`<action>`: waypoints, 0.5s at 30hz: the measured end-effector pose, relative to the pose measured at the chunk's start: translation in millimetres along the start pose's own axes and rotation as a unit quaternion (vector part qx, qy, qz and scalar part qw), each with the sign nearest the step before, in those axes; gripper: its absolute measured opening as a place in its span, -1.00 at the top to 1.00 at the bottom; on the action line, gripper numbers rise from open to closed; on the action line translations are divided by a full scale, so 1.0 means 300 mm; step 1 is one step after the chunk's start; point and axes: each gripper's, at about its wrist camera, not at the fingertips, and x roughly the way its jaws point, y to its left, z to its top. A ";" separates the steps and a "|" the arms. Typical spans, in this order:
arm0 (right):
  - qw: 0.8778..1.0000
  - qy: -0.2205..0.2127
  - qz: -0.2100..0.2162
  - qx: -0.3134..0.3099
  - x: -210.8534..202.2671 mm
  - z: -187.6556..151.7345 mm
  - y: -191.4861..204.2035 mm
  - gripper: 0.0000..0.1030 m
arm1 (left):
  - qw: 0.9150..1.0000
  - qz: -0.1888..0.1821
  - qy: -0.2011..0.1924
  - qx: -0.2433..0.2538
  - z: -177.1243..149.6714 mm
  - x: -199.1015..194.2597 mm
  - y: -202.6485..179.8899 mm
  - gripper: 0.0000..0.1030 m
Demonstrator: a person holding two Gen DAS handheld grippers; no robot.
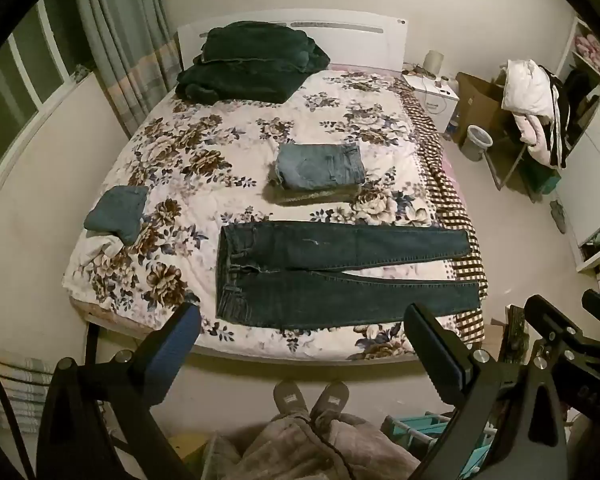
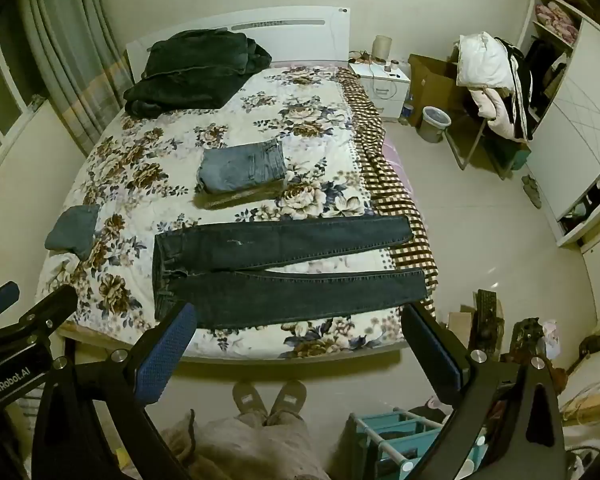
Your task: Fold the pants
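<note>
Dark blue jeans (image 1: 340, 272) lie flat and unfolded across the near end of the bed, waist to the left, both legs running right to the bed's edge; they also show in the right wrist view (image 2: 284, 272). My left gripper (image 1: 300, 320) is open and empty, held high above the near bed edge. My right gripper (image 2: 300, 320) is open and empty too, at about the same height, to the right of the left one. Neither touches the jeans.
The bed has a floral cover (image 1: 204, 152). A stack of folded light-blue jeans (image 1: 320, 170) lies at mid-bed, a grey folded garment (image 1: 118, 212) at the left edge, a dark blanket pile (image 1: 252, 64) at the headboard. A bin (image 1: 476, 142) and a clothes-laden chair (image 1: 532, 100) stand at right.
</note>
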 end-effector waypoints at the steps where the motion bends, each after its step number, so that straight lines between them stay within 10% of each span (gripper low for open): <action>1: 1.000 0.000 0.002 0.001 -0.001 0.000 -0.001 -1.00 | 1.000 0.004 0.001 0.001 0.000 0.000 -0.001 -1.00; 15: 1.000 0.002 0.002 0.001 -0.004 0.003 0.000 -1.00 | 1.000 0.004 0.001 0.001 0.000 0.000 -0.001 -1.00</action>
